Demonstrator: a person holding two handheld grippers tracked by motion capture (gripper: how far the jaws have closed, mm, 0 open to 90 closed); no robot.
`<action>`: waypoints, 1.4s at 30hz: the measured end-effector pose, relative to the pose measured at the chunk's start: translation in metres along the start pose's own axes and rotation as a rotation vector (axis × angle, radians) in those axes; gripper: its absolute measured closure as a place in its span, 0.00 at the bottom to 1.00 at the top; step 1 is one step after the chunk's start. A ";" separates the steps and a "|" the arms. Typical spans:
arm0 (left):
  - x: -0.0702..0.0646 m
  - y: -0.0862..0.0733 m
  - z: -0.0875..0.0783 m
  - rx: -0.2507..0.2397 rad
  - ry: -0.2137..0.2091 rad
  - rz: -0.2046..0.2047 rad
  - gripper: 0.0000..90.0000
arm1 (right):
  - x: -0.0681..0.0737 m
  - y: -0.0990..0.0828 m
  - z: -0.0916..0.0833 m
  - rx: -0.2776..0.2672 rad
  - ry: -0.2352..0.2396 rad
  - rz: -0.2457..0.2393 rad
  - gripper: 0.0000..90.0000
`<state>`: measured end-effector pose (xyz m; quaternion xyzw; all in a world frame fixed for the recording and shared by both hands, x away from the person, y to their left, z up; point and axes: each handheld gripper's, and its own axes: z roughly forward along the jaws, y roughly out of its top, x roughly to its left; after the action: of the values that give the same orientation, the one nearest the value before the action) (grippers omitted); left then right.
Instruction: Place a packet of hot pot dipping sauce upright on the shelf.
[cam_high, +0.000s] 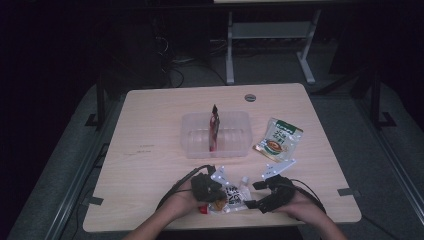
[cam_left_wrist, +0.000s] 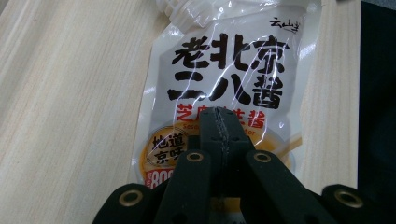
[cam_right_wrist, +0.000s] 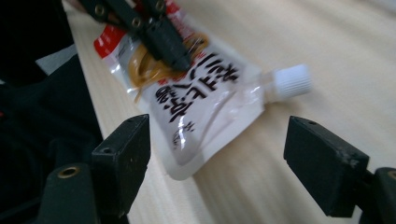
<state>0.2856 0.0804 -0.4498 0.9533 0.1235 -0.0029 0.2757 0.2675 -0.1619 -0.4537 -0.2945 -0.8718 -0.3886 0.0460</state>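
A: Sauce pouch (cam_high: 234, 196)?
B: Table (cam_high: 150, 165) edge, 6 o'clock; left gripper (cam_left_wrist: 219, 122) jaws pressed together over it — grip on it unclear.
A: Right gripper (cam_right_wrist: 217, 158)?
B: Jaws wide, pouch corner between; clear tub (cam_high: 216, 134) at 12.

High view dim, corners black from 9 through 3 o'clock. Gripper views brighter; white glare streaks on sauce pouch (cam_left_wrist: 219, 74). Right gripper view motion-blurred, softest toward 12 o'clock.

Sauce pouch (cam_left_wrist: 224, 79) bottom edge hidden from us behind the left gripper (cam_left_wrist: 219, 122) jaws, spout cut off at the top edge — its white cap (cam_right_wrist: 292, 80) blurred, green packet (cam_high: 278, 139) print too small for us to read.
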 end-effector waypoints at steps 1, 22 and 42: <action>0.000 0.000 0.000 0.002 -0.001 0.001 1.00 | 0.000 0.000 0.002 0.010 0.007 -0.003 0.26; 0.002 -0.002 0.000 -0.016 -0.015 -0.019 1.00 | -0.001 0.007 0.024 0.062 0.117 0.054 0.53; 0.004 -0.005 -0.003 -0.039 -0.039 -0.035 1.00 | -0.003 0.014 0.033 0.065 0.154 0.063 0.92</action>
<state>0.2885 0.0867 -0.4502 0.9452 0.1351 -0.0238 0.2964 0.2826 -0.1326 -0.4678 -0.2896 -0.8680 -0.3801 0.1347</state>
